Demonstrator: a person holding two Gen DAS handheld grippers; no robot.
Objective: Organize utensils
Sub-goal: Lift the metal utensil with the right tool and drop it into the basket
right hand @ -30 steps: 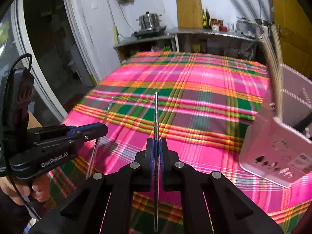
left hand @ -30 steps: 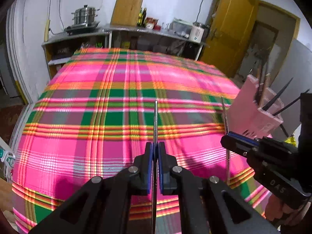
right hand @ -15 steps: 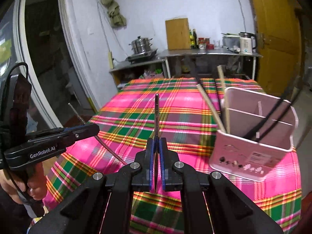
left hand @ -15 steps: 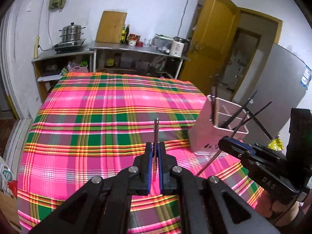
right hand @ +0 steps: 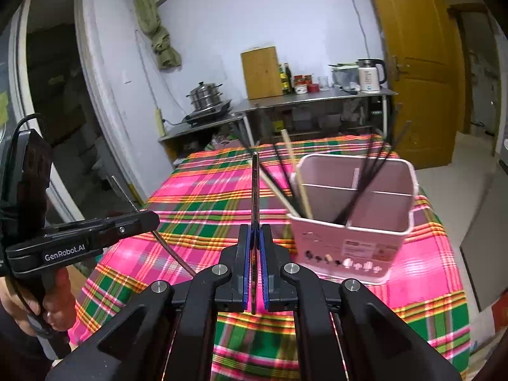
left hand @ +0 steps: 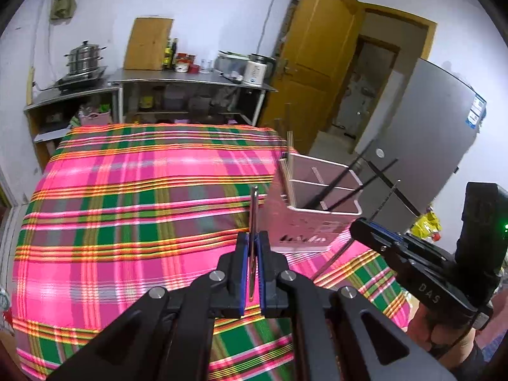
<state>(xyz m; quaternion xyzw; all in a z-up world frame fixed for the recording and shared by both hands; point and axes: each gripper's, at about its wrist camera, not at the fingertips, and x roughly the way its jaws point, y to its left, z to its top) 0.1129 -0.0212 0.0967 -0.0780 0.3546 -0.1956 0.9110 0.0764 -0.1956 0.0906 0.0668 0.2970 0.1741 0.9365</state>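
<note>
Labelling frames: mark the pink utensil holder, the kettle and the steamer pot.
pink utensil holder [right hand: 349,247], right wrist view, front wall.
kettle [right hand: 370,77], right wrist view, white body.
steamer pot [left hand: 83,60], left wrist view, steel side.

- The left gripper [left hand: 253,250] points forward, its jaws closed tight on a thin metal chopstick [left hand: 253,209] that stands upright between them.
- The right gripper [right hand: 254,247] is likewise clamped on a second metal chopstick [right hand: 254,190].
- A bare hand [right hand: 47,301] grips each gripper's handle from below.

Holder [left hand: 312,222] front print blurred; chopstick [right hand: 303,184] lower ends hidden inside holder.
</note>
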